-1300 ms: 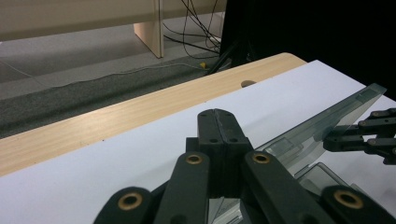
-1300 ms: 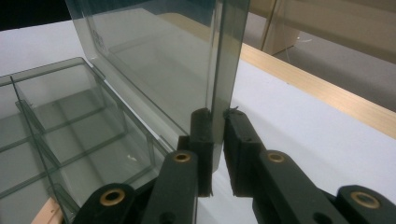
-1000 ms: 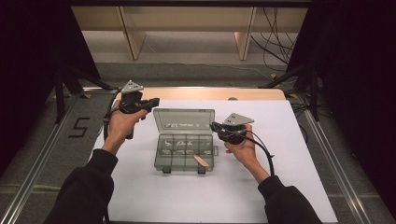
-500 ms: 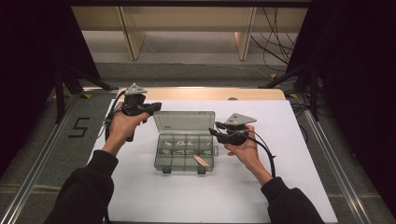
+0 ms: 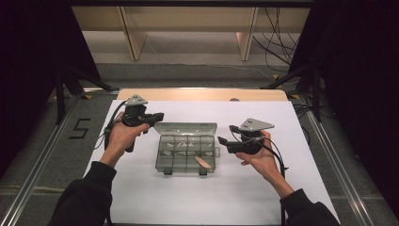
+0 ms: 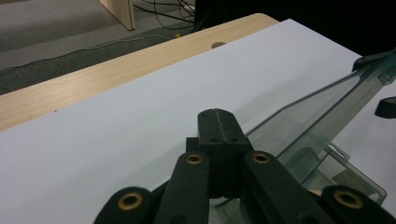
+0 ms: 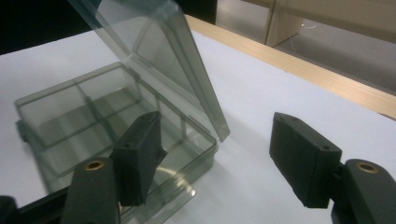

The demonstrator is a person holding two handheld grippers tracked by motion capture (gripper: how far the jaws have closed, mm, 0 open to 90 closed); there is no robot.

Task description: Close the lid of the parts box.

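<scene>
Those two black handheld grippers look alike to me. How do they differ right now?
The left gripper has its jaws pressed shut with nothing between them, while the right gripper has its jaws spread wide open. The left gripper sits at the far left corner of the clear grey plastic compartment box, beside its raised lid; the right gripper is at the box's right side, aimed at it. Both are black, hand-held, and carry a grey three-cornered plate.
</scene>
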